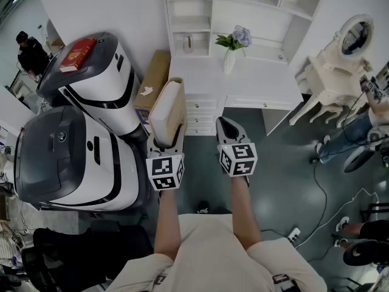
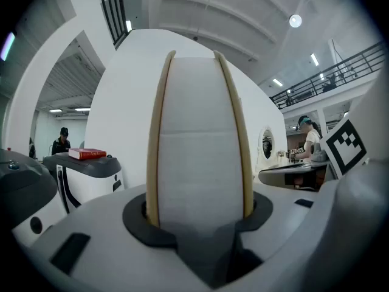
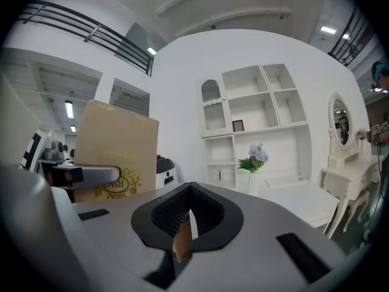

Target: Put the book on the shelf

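The left tool (image 1: 165, 143) is clamped on the near end of the book (image 1: 167, 111), its pads pressing the two tan covers from either side. In the head view the book sits just left of centre. Its long axis runs up the frame and leans slightly right, and its far end points at the white shelf (image 1: 188, 26) above. The white page block faces up between the covers. In the left gripper view the book (image 2: 199, 139) stands on edge, filling the centre and reaching straight away from the tool (image 2: 199, 218). The right tool (image 1: 228, 131), just right of the book, is closed, with only a small tan scrap (image 3: 181, 242) caught between its pads. A vase of flowers (image 1: 231, 48) stands on the white bench (image 1: 261, 81) at upper right.
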{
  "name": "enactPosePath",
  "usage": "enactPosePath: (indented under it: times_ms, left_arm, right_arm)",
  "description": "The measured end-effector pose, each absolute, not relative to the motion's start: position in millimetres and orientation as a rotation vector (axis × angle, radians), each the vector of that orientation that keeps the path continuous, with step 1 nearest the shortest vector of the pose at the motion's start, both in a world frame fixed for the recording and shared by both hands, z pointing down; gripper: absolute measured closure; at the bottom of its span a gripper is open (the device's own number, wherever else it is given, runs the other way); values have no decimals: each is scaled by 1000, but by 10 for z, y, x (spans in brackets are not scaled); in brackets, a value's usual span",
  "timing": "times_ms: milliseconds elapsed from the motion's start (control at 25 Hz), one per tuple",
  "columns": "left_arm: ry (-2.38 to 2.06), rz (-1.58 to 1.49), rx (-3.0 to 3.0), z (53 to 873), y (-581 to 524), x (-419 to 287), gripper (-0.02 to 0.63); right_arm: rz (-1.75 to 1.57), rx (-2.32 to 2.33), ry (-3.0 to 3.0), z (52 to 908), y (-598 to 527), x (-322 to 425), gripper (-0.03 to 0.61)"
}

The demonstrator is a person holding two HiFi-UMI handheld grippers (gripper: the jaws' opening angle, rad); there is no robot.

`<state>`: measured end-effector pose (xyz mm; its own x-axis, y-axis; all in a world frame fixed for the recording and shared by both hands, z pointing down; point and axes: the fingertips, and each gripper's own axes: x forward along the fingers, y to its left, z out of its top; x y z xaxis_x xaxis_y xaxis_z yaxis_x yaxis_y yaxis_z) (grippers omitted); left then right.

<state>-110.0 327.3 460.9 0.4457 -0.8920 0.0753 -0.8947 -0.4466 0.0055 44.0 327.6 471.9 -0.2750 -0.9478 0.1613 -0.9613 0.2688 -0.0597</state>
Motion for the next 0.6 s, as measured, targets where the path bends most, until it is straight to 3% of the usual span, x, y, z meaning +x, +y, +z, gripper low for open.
enactPosePath:
  times_ms: [600]
  left_arm:
    - [-1587,59,2635,4636,3114,-988,383]
  right_arm:
    - [155,1921,-2324,4694,3347,736,554]
